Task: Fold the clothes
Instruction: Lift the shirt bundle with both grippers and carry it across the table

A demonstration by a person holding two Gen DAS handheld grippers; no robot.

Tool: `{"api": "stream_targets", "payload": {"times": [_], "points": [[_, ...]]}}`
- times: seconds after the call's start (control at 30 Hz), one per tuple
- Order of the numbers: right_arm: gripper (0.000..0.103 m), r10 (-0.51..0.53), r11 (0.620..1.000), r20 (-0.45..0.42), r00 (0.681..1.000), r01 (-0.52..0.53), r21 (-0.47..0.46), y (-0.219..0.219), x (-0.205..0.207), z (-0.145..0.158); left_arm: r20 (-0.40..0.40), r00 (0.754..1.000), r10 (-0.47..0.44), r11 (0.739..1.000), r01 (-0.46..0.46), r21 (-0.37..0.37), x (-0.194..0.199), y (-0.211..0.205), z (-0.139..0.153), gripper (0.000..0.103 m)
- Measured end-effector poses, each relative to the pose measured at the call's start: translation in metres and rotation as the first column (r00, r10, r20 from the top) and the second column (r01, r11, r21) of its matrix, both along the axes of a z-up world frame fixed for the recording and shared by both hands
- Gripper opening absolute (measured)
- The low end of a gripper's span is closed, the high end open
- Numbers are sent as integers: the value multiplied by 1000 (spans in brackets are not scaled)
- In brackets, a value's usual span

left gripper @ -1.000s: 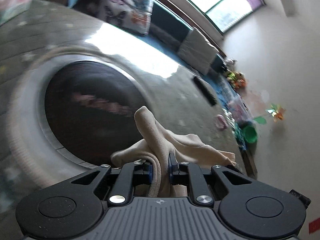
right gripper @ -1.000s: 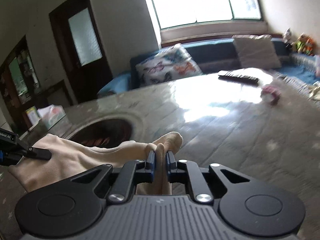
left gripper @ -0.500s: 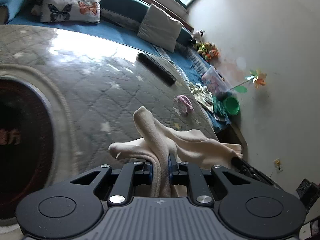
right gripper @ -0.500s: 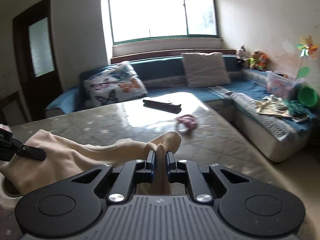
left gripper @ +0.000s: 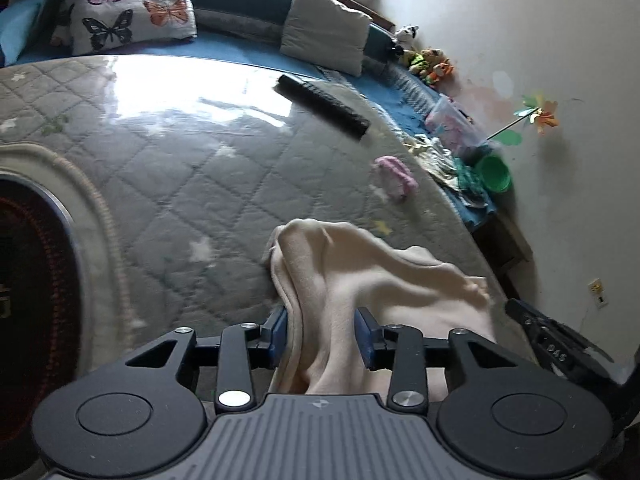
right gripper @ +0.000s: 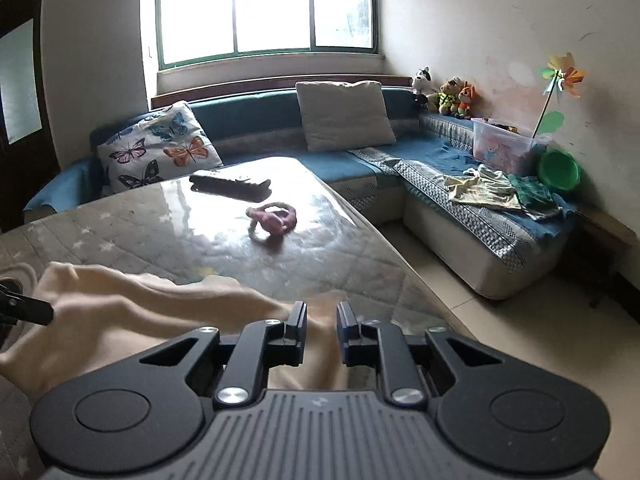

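Note:
A cream cloth (left gripper: 360,264) lies bunched on the quilted grey table top (left gripper: 200,168), near its right edge. My left gripper (left gripper: 322,330) is opening. The cloth still runs loosely between its blue pads (left gripper: 280,332), and they no longer pinch it. In the right wrist view the same cloth (right gripper: 140,312) spreads to the left and under my right gripper (right gripper: 322,316). That gripper's jaws are opening too, and no cloth stands up between them. A finger of the left gripper (right gripper: 24,308) shows at the cloth's far left end. The right gripper (left gripper: 552,344) is visible at the right of the left wrist view.
A black remote (right gripper: 230,186) and a small pink item (right gripper: 274,218) lie farther back on the table (right gripper: 320,264). A dark round inset (left gripper: 24,280) is at the left. The blue sofa (right gripper: 460,208) with cushions, loose clothes (right gripper: 500,190) and a green bowl (right gripper: 558,170) runs behind and right.
Both grippers swung right across the table, carrying the cloth away from the dark round inset. Both then parted their jaws, and the pinched-up folds slumped down.

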State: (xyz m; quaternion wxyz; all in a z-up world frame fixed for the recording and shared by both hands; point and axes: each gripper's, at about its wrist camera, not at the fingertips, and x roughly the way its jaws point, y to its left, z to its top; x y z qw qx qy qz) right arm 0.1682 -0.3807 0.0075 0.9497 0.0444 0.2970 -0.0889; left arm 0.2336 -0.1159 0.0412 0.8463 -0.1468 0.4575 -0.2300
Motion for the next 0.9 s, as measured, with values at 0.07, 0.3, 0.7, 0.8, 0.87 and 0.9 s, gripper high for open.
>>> {"api": "stream_targets", "payload": {"times": [0.07, 0.3, 0.7, 0.8, 0.87, 0.9], "points": [[16, 9, 1000, -2, 1000, -9, -5, 2, -1, -2, 4, 1000, 8, 1000, -8, 10, -3, 6, 0, 40], [16, 138, 989, 3, 990, -138, 45, 31, 4, -1, 83, 997, -9, 997, 2, 80, -17, 9, 10, 44], [16, 300, 950, -67, 951, -292, 110, 89, 71, -17, 103, 992, -76, 993, 66, 100, -25, 9, -2, 47], [17, 308, 949, -87, 947, -300, 92, 103, 86, -26, 98, 991, -90, 990, 79, 114, -27, 9, -8, 47], [17, 303, 952, -85, 949, -297, 74, 109, 92, -31, 90, 991, -99, 989, 87, 122, -27, 10, -13, 47], [17, 302, 953, -83, 950, -297, 63, 112, 93, -31, 88, 991, -101, 989, 90, 122, -27, 11, -14, 47]]}}
